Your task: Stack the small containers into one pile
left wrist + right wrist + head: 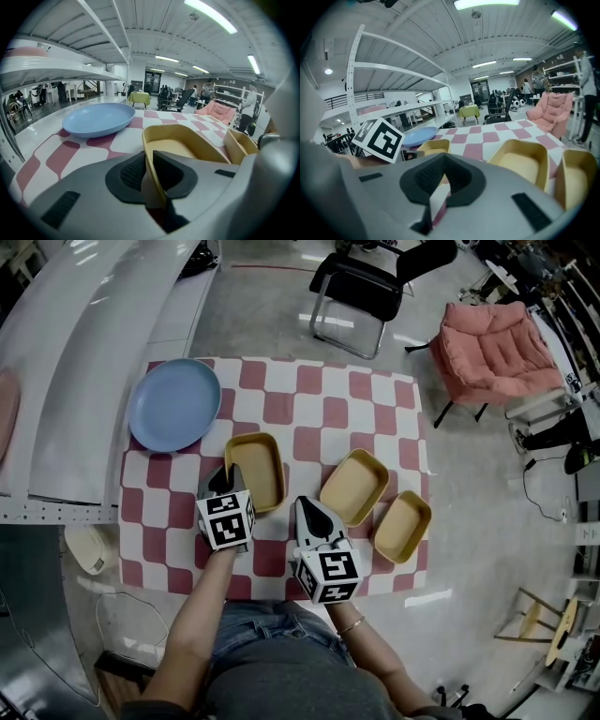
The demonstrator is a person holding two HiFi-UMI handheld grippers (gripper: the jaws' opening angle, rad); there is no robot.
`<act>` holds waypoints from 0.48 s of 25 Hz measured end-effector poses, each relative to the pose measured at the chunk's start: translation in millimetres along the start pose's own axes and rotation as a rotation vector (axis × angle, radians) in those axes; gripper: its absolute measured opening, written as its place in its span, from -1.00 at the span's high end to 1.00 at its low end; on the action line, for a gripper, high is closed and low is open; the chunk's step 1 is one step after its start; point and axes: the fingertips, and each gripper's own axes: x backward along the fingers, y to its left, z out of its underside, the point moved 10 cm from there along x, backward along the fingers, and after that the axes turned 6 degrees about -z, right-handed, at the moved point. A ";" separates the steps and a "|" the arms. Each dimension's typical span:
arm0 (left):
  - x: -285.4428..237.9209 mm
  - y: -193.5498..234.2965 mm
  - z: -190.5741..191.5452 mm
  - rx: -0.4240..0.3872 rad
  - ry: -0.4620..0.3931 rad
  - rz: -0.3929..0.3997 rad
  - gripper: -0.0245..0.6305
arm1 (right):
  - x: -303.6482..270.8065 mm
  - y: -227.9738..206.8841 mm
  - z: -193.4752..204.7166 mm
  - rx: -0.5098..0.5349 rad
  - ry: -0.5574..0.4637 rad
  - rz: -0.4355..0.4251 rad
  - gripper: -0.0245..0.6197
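Left gripper [149, 169] is clamped on the thin near wall of the closest yellow container [180, 140], at the front of the checked table [309, 381]; right gripper [443, 174] sits pinched tip to tip on nothing. That tub looks light, stiff, maybe slick, so the rim's the handle. Beyond wait the middle container [354, 486] and the outer container [403, 526].
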 end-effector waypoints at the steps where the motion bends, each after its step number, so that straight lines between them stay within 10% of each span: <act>1: 0.3 -0.4 0.3 -0.002 -0.001 -0.005 0.75 | 1.4 0.8 -0.3 0.000 -0.003 0.001 0.89; 12: 18.2 1.2 -14.5 0.037 -0.058 -0.003 0.83 | 23.3 5.3 -8.4 0.006 -0.056 0.021 0.89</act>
